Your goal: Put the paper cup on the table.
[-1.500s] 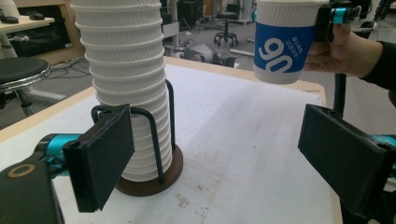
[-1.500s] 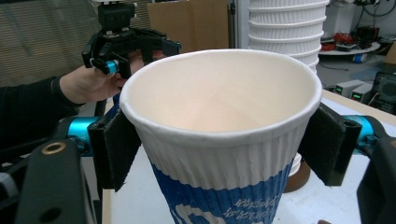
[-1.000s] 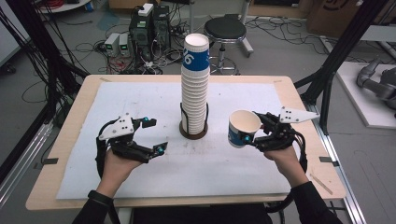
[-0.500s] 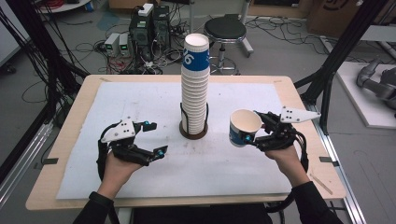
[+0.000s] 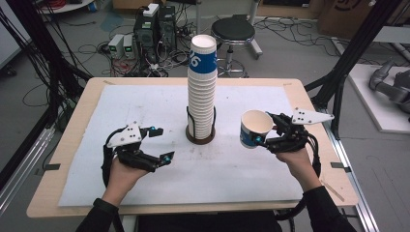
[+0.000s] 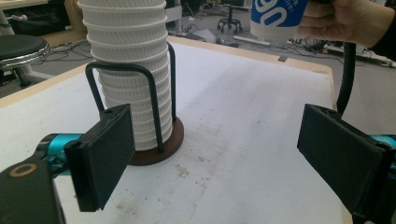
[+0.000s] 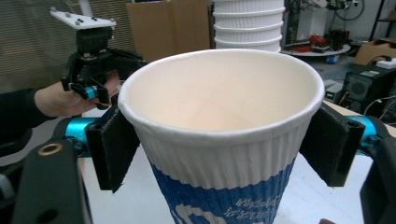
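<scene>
At table centre: tall cup stack is standing upright in a wire-framed holder on the white mat.
Right gripper: jaws are pinching a single paper cup, lifted right of the stack, mouth open.
Left gripper: jaws are spreading wide, gripping nothing, hovering left of the holder.

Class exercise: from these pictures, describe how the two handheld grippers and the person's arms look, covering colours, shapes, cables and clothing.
Both the left gripper and the right gripper are black linkage frames with flat, rectangular black jaws. Each has bright cyan joints near the jaws and a pale grey three-cornered plate on top. A brass-coloured ring sits in the black frame in each gripper view. A thick black cable trails from the right gripper. The person wears dark long sleeves.
</scene>
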A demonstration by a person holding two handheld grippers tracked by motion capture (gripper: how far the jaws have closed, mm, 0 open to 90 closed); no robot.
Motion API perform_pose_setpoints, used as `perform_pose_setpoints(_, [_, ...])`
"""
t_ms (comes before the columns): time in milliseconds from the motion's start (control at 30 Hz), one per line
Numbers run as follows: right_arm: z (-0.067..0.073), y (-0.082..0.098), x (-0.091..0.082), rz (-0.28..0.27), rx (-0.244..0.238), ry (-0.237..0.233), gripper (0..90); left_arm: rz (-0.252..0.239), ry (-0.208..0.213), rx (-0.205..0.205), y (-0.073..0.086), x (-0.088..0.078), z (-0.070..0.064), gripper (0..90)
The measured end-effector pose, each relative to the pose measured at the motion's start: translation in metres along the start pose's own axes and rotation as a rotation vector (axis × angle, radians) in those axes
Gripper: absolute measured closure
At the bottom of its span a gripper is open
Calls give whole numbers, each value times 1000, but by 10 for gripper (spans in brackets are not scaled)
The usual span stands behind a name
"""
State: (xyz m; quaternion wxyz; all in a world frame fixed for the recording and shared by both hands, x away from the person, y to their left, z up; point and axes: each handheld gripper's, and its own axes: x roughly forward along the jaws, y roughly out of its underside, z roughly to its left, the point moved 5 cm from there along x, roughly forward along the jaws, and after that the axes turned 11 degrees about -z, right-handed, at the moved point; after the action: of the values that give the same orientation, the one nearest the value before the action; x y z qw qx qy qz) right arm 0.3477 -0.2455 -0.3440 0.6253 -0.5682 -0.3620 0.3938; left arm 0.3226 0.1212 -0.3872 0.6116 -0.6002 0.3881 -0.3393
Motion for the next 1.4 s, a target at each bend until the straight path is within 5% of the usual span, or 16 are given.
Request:
perform_pose_setpoints(867, [-43, 13, -3, 38, 20, 120, 213, 12, 11, 0, 2, 3, -2, 116])
perform_pose_setpoints(1400, [-71, 23, 1, 55, -1, 319, 213, 17, 12, 2, 4, 4, -2, 116])
